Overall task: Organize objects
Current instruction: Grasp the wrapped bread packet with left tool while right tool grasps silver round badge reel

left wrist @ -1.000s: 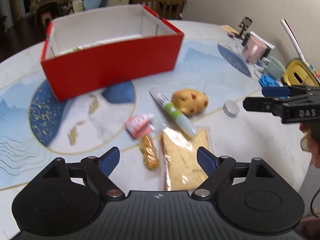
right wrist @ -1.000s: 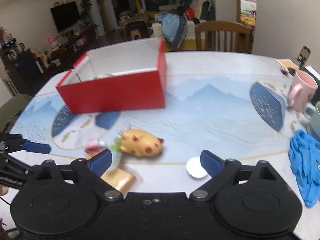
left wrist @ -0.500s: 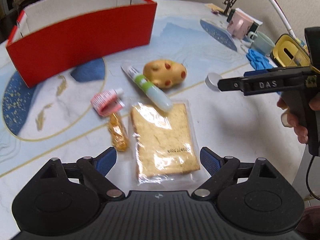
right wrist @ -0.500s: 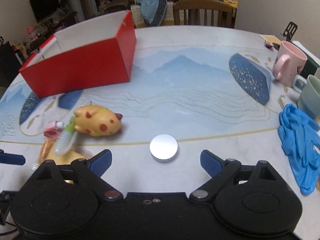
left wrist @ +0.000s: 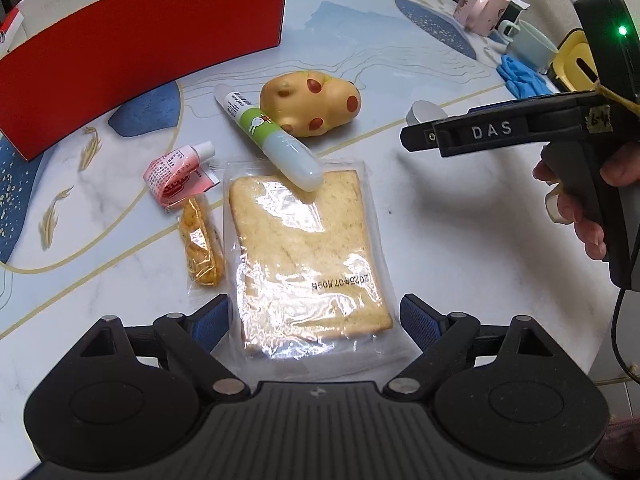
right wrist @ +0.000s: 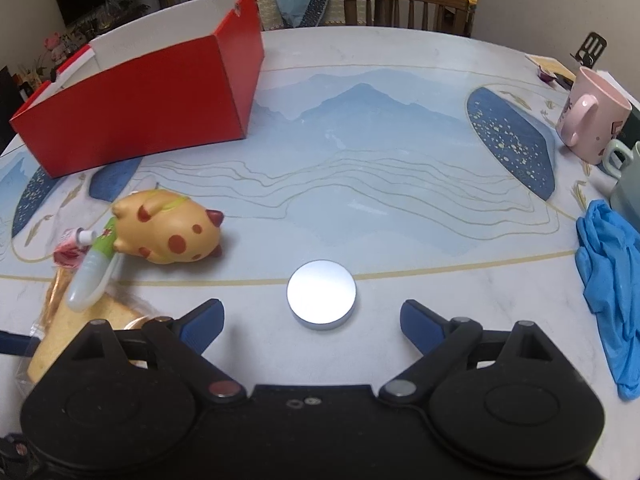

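My left gripper [left wrist: 316, 322] is open, its fingers on either side of the near end of a wrapped slice of bread [left wrist: 308, 256]. A green-and-white tube [left wrist: 272, 140] lies across the bread's far corner. Beside them lie a yellow spotted toy [left wrist: 310, 104], a small red tube [left wrist: 180, 172] and an orange snack packet [left wrist: 200, 244]. My right gripper [right wrist: 312, 318] is open just before a round silver tin [right wrist: 322, 294]. The red box [right wrist: 144, 104] stands at the back left.
A pink mug [right wrist: 592, 116], a grey-green mug [right wrist: 626, 176] and blue gloves [right wrist: 612, 264] sit at the table's right side. A yellow object [left wrist: 576, 64] stands by the right edge. A wooden chair [right wrist: 404, 4] is behind the table.
Both grippers moved forward and down. The left closed in on the bread, now between its fingers. The right closed in on the silver tin. Both stayed open.
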A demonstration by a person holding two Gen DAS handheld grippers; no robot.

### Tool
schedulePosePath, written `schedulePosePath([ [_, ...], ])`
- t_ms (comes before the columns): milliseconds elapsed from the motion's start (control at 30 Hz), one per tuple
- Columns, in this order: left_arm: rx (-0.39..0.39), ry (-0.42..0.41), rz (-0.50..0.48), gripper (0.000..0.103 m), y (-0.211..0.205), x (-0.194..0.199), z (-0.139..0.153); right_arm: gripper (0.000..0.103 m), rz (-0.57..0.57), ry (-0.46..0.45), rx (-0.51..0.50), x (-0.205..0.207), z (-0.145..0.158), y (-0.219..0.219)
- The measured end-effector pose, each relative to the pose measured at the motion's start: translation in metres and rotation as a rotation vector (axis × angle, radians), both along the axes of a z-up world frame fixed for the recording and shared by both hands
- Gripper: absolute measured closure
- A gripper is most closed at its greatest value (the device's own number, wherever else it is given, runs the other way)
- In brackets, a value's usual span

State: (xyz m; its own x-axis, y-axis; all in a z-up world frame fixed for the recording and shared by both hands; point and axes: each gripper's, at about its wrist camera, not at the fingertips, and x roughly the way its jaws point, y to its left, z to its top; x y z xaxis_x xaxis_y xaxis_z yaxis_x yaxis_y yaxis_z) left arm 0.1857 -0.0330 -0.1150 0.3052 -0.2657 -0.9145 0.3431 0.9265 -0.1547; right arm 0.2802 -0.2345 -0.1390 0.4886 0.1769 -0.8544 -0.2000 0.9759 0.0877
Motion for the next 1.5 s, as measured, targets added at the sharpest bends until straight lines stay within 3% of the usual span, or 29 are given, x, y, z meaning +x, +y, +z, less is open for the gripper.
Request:
schedulePosePath([
  [333, 0.035, -0.018, 0.002, 0.012, -0.007, 0.0, -0.008, 0.014, -0.021, -0.005, -0.029, 0.008, -0.006, 0.005],
  [533, 0.049, -0.049, -0.011, 0.015, -0.009, -0.006, -0.007, 0.026, -0.009, -0.03, -0.081, 0.006, -0.006, 0.012],
  [867, 0.023, -0.046, -0.003, 0.022, -0.005, -0.011, -0.004, 0.065, 0.003, -0.046, -0.081, 0.001, 0.0, 0.015],
  [1500, -0.117, 0.052, -0.028, 0.025, 0.042, -0.027, 0.013, 0.065, 0.079, 0.002, 0.047, -0.049, 0.027, 0.024],
])
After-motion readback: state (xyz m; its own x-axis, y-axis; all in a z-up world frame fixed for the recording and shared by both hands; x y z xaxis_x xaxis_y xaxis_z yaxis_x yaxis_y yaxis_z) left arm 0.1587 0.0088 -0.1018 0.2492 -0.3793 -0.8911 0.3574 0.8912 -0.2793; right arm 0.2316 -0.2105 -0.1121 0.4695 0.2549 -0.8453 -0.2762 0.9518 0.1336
